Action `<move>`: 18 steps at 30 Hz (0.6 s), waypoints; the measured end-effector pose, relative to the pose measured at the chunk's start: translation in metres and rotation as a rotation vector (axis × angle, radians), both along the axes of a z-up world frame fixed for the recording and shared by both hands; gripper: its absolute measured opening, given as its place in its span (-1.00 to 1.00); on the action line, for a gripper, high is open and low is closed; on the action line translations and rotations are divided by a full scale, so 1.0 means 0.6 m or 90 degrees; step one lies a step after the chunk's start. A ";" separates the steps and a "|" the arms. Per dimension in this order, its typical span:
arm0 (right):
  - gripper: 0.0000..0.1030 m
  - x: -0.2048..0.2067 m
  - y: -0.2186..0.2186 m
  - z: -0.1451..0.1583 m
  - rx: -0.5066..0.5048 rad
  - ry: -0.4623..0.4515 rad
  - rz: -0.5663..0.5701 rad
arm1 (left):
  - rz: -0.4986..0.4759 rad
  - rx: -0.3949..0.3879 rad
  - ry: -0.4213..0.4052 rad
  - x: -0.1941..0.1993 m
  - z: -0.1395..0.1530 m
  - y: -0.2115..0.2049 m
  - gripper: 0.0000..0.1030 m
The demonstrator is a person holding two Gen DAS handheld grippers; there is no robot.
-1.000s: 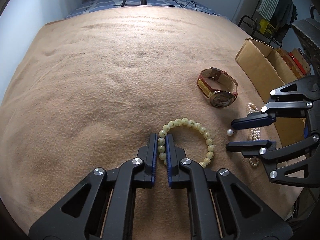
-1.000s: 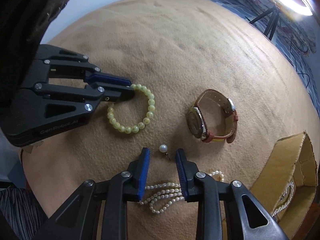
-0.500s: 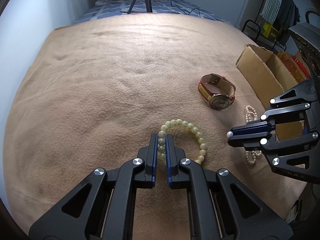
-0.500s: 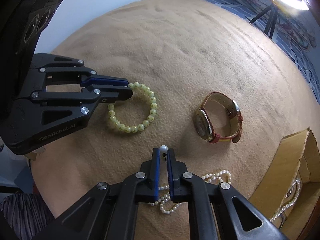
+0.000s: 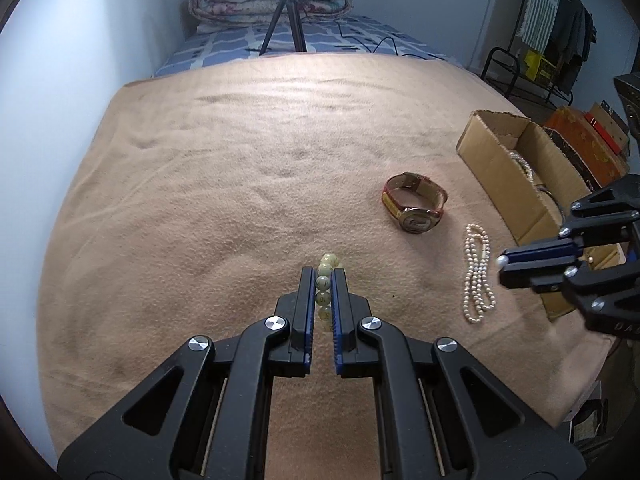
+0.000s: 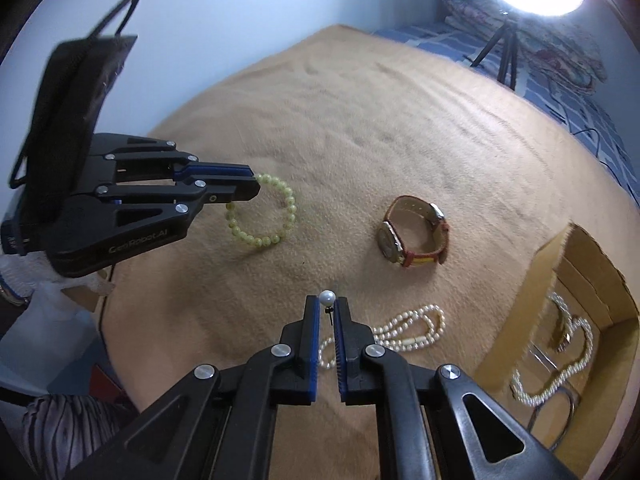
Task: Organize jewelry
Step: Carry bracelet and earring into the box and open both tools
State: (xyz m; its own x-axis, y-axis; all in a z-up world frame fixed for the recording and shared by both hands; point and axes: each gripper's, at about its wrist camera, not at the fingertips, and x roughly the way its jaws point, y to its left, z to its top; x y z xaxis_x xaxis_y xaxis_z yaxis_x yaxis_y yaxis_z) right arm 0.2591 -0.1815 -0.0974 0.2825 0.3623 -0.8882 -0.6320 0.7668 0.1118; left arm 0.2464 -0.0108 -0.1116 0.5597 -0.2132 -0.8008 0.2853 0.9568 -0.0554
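My left gripper (image 5: 322, 274) is shut on a pale green bead bracelet (image 5: 325, 280) and holds it above the tan blanket; in the right wrist view the bracelet (image 6: 276, 236) hangs from the left gripper (image 6: 256, 186). My right gripper (image 6: 327, 304) is shut on a pearl stud earring (image 6: 327, 298), lifted off the blanket; the earring also shows in the left wrist view (image 5: 501, 261) at the tip of the right gripper (image 5: 503, 266). A red-strapped watch (image 5: 414, 208) and a pearl necklace (image 5: 477, 276) lie on the blanket.
An open cardboard box (image 5: 500, 160) stands at the blanket's right edge; it (image 6: 540, 276) holds a pearl necklace (image 6: 560, 380) and other pieces. A ring light on a tripod (image 5: 286, 24) and folded quilts stand at the far end. A clothes rack is at the back right.
Both grippers have risen from the blanket. The left one lifted the green bracelet, which now hangs edge-on. The right one shut on the pearl earring and lifted it.
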 end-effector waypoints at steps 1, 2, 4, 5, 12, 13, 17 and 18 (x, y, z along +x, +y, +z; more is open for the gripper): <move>-0.91 -0.003 -0.007 0.007 0.006 -0.004 -0.005 | 0.000 0.001 -0.003 -0.002 0.005 0.000 -0.90; -0.91 -0.007 -0.014 0.015 0.013 -0.008 -0.011 | -0.001 0.003 -0.005 -0.005 0.011 -0.001 -0.90; -0.91 -0.015 -0.032 0.027 0.026 -0.016 -0.024 | -0.002 0.007 -0.011 -0.010 0.018 -0.004 -0.90; -0.91 -0.014 -0.038 0.031 0.030 -0.018 -0.029 | -0.002 0.007 -0.013 -0.013 0.023 -0.005 -0.90; -0.91 -0.049 -0.095 0.068 0.051 -0.051 -0.059 | -0.018 0.010 -0.030 -0.031 0.053 -0.024 -0.90; -0.91 -0.055 -0.105 0.073 0.055 -0.056 -0.065 | -0.021 0.011 -0.034 -0.033 0.058 -0.029 -0.90; -0.91 -0.073 -0.138 0.087 0.064 -0.072 -0.088 | -0.035 0.008 -0.044 -0.041 0.075 -0.045 -0.90; -0.91 -0.077 -0.146 0.090 0.066 -0.075 -0.094 | -0.039 0.007 -0.047 -0.043 0.080 -0.051 -0.90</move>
